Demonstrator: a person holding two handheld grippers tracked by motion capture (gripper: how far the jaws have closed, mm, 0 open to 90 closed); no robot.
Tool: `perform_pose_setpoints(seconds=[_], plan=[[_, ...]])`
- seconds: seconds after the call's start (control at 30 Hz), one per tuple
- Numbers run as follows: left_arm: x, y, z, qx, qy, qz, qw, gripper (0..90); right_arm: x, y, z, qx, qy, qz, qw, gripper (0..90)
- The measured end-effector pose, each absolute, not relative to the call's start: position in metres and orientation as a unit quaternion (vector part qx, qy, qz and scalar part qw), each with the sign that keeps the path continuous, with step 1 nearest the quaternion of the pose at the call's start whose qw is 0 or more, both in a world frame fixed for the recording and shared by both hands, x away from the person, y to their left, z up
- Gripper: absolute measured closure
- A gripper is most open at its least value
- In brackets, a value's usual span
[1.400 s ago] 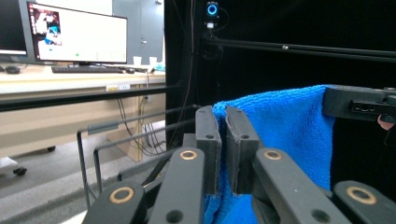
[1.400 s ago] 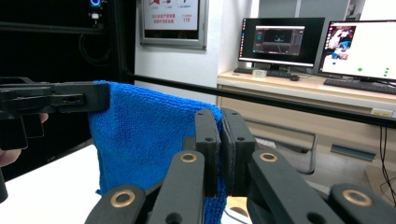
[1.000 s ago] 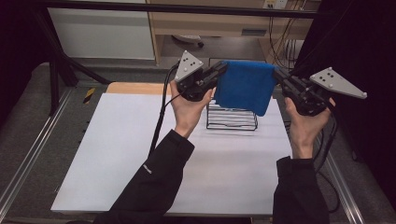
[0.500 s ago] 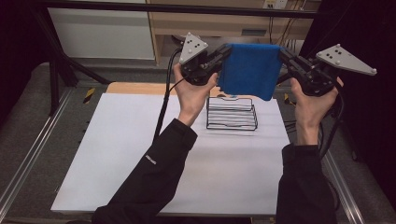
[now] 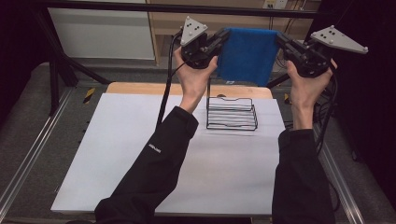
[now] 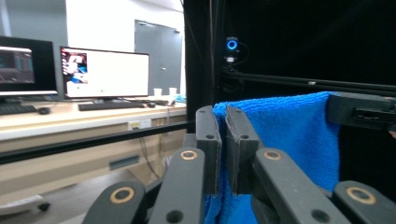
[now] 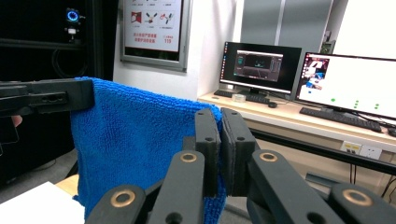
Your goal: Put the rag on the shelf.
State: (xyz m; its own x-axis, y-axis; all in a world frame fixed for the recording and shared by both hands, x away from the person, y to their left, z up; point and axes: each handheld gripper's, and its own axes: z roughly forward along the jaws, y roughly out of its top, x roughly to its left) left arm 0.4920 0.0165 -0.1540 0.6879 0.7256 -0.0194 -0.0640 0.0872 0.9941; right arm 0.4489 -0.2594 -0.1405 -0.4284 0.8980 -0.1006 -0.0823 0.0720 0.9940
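Item one — blue towel (image 5: 247, 53): held up in the air between my two grippers, well above the table (image 5: 140, 154), hanging flat as a sheet with its top edge stretched level and its lower edge loose. In the high view it hangs over the far edge of the table, beyond the wire rack (image 5: 232, 113), touching neither.

Item two — my left gripper (image 5: 223, 38): jaws clenched on the towel's upper left corner. In the left gripper view (image 6: 223, 140) the two black jaws stand nearly together with a fold of blue pile pinched between them, the cloth running off to the right toward the other gripper's jaws.

Item three — my right gripper (image 5: 280, 39): jaws likewise clenched, on the upper right corner. In the right gripper view (image 7: 220, 140) the pads pinch the towel's edge, and the sheet spreads away to the left.

Item four — wire rack: black, empty, standing upright on the white sheet that covers the table, below the towel and between my forearms.

Item five — table: white-covered top with a strip of bare wood along its far edge.

Item six — background: monitors (image 7: 348, 79) and a keyboard (image 7: 338, 117) on a desk beyond the work area.
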Motion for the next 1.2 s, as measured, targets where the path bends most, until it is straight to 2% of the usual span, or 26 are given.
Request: perform_pose_setpoints(seconds=[0.5, 0.83, 1.2], plan=[[0.520, 0.010, -0.155, 0.608, 0.286, 0.303, 0.676, 85.0, 0.490, -0.261, -0.144, 0.353, 0.603, 0.587, 0.407, 86.7], [0.537, 0.007, -0.170, 0.617, 0.290, 0.299, 0.668, 85.0, 0.510, -0.264, -0.157, 0.348, 0.611, 0.580, 0.412, 86.7], [0.534, 0.010, -0.193, 0.640, 0.277, 0.299, 0.651, 85.0, 0.510, -0.267, -0.177, 0.349, 0.636, 0.560, 0.401, 86.7]])
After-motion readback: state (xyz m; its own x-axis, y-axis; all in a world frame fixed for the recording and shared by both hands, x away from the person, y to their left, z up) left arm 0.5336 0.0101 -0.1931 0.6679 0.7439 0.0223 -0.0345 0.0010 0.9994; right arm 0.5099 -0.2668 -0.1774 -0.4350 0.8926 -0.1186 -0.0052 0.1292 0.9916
